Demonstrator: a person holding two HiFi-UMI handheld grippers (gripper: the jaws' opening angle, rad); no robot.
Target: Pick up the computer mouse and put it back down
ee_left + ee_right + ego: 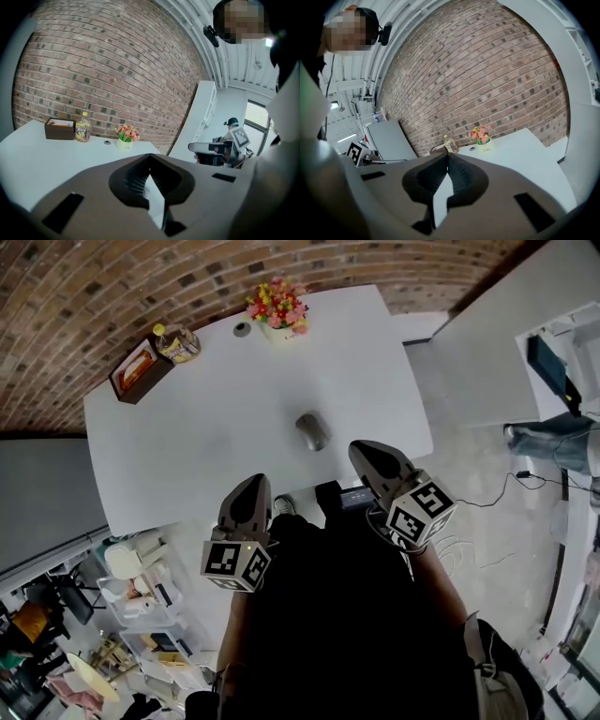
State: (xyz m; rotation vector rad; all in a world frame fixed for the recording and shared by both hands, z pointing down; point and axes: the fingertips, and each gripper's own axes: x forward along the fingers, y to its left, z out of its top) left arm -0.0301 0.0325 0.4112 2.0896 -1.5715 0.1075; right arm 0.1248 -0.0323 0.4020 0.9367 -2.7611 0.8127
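Observation:
A grey computer mouse (314, 431) lies on the white table (187, 446), near its front edge. Both grippers hover at that edge, apart from the mouse. My left gripper (251, 482) is to the mouse's lower left, with its jaws shut and nothing between them (150, 156). My right gripper (362, 450) is just right of the mouse and is also shut and empty (448, 154). The mouse does not show in either gripper view, where the gripper bodies cover the near table.
At the table's far side stand a pot of flowers (277, 307), a brown tissue box (141, 369), a yellow-labelled bottle (176, 343) and a small round object (243, 329). Cluttered shelves (141, 587) stand on the floor at lower left. Cables (487, 498) trail at right.

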